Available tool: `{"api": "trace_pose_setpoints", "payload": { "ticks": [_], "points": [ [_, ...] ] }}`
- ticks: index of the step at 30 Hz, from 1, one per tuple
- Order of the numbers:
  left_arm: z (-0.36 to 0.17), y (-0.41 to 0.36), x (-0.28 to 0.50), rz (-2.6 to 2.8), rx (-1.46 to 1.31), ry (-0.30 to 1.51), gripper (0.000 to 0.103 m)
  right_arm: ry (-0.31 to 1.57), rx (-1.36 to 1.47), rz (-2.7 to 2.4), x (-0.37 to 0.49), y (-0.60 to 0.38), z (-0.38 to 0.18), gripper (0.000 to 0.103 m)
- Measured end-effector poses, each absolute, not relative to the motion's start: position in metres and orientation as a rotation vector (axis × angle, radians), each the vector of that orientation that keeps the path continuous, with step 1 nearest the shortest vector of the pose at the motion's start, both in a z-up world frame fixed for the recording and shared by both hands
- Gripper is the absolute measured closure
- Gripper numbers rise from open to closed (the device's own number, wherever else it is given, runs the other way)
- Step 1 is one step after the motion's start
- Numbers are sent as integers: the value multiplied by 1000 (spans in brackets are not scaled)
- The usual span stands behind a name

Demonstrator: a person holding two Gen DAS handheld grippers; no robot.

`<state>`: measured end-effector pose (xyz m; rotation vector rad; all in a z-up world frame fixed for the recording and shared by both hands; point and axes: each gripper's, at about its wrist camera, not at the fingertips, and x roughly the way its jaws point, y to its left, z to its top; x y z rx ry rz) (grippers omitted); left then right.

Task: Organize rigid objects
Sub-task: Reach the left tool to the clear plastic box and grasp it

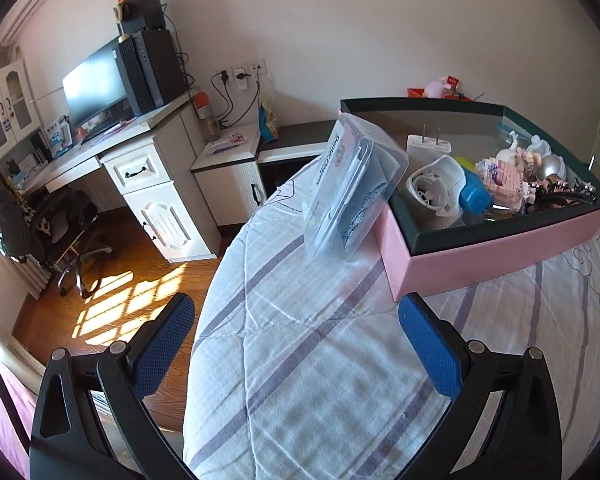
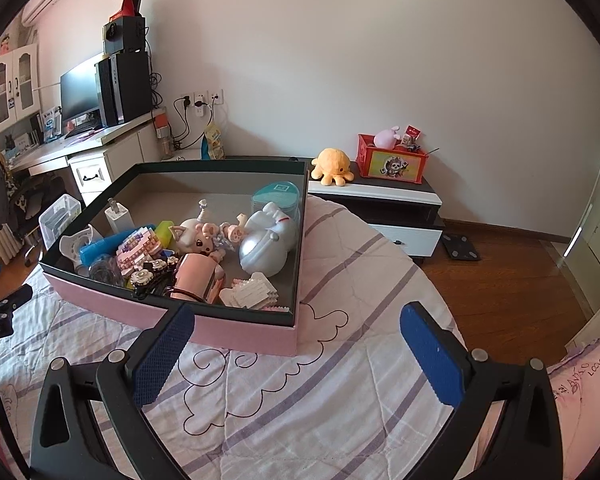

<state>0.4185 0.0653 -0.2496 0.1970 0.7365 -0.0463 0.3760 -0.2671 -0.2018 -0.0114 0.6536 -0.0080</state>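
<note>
**Two open grippers above a bed, beside a box of small objects**

Two handheld grippers appear, one per wrist view. The left gripper [image 1: 296, 340] has its blue-padded fingers [image 1: 162, 344] spread wide with nothing between them, above a striped quilt [image 1: 300, 380]. The right gripper [image 2: 296, 344] is likewise spread wide and empty; its left pad overlaps the near wall of a pink box [image 2: 240, 332] in the view, though contact cannot be judged.

The pink box, dark green inside, rests on the quilt. In the right wrist view it holds a white plug adapter [image 2: 118, 214], a pale blue astronaut figure [image 2: 266, 240], a cat-eared doll [image 2: 194, 238], a pink brick model [image 2: 138, 250], a white brick model [image 2: 252, 290], a pink cylinder [image 2: 196, 278] and a round teal case [image 2: 278, 196].

A clear plastic case [image 1: 352, 188] leans tilted against the box's outer left wall, its lower end on the quilt.

Beyond the bed stand a desk [image 1: 80, 152] with a monitor [image 1: 94, 86], and a low cabinet [image 2: 384, 196] bearing an orange plush octopus [image 2: 334, 164] and a red bin [image 2: 392, 162].
</note>
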Motion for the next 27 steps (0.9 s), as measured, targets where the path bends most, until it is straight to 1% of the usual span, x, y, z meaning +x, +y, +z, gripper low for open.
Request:
{"api": "trace_pose_setpoints", "payload": {
  "ticks": [3, 17, 19, 27],
  "points": [
    [-254, 63, 431, -74, 228, 757, 0, 662, -2, 0, 381, -270, -204, 0],
    [-248, 61, 467, -86, 394, 709, 0, 704, -9, -1, 412, -269, -215, 0],
    [-244, 67, 464, -148, 356, 714, 0, 716, -8, 6, 416, -268, -217, 0],
    [-207, 79, 447, -260, 224, 632, 0, 719, -2, 5, 417, -271, -217, 0]
  ]
}}
